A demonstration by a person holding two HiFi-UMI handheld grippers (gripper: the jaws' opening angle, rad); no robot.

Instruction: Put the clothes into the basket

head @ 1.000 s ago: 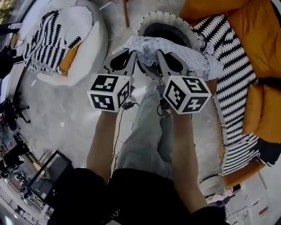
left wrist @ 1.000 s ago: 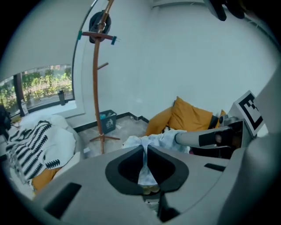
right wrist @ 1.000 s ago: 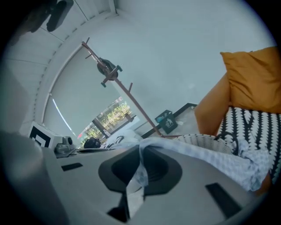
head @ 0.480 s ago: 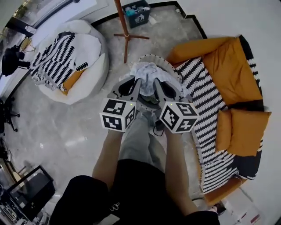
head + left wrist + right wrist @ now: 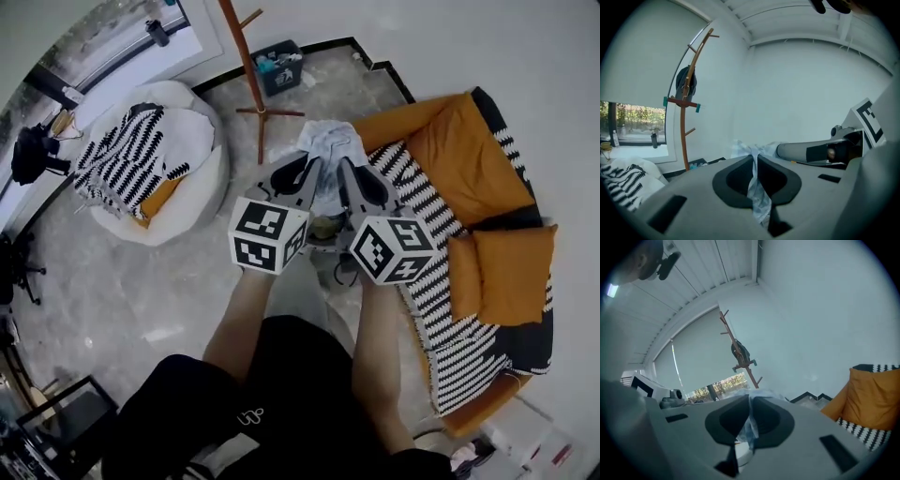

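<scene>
Garment (image 5: 333,145): pale crumpled cloth held up in the air, just beside the sofa (image 5: 487,169) | left gripper (image 5: 311,171): jaws pinched tight on its near edge | right gripper (image 5: 345,172): jaws pinched tight on the same edge, close alongside

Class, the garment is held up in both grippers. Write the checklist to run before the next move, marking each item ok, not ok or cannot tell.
1. Left gripper shut on the pale garment: ok.
2. Right gripper shut on the same garment: ok.
3. Garment inside the basket: not ok, it is held up between the two grippers.
4. Basket straight below the garment: cannot tell, the grippers and garment cover that spot in the head view.
5. Coat stand apart from the garment: ok.
</scene>
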